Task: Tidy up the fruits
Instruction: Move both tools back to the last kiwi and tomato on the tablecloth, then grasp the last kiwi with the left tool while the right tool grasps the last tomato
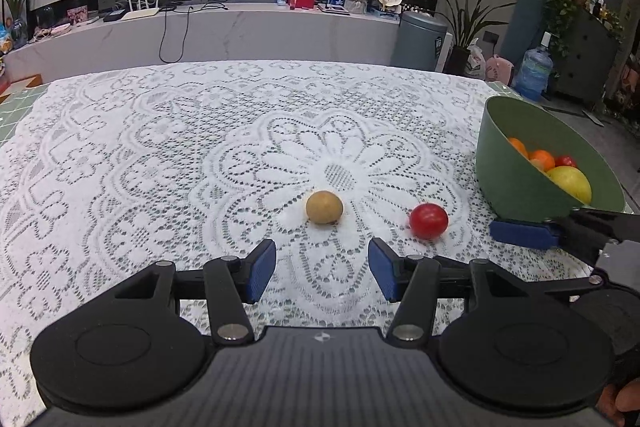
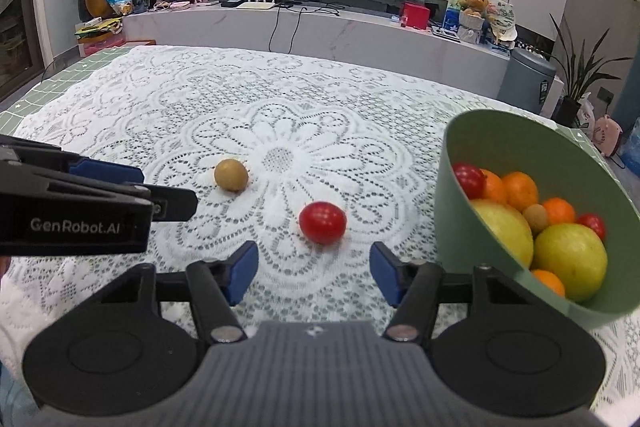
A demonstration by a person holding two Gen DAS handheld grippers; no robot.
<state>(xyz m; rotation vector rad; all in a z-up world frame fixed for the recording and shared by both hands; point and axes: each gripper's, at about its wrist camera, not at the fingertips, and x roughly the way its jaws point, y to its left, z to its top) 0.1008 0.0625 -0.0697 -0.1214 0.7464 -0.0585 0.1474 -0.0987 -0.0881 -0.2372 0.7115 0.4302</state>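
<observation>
Both claws hang wide open, nothing in them: left claw [image 1: 322, 273] faces the brown fruit [image 1: 324, 207], right claw [image 2: 313, 273] faces the red tomato [image 2: 322, 222], slightly blurred. Green bowl [image 2: 472, 227] sits right, seemingly tilted, on the lace-covered counter [image 2: 160, 115].

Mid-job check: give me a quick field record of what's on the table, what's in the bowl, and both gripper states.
loose fruit: brown round fruit and red tomato, apart on the lace tablecloth
bowl: green bowl, at the table's right side
bowl contents: oranges, yellow-green fruits, small red ones, one small tan fruit
left gripper: open, empty, facing the brown round fruit
right gripper: open, empty, facing the red tomato
</observation>
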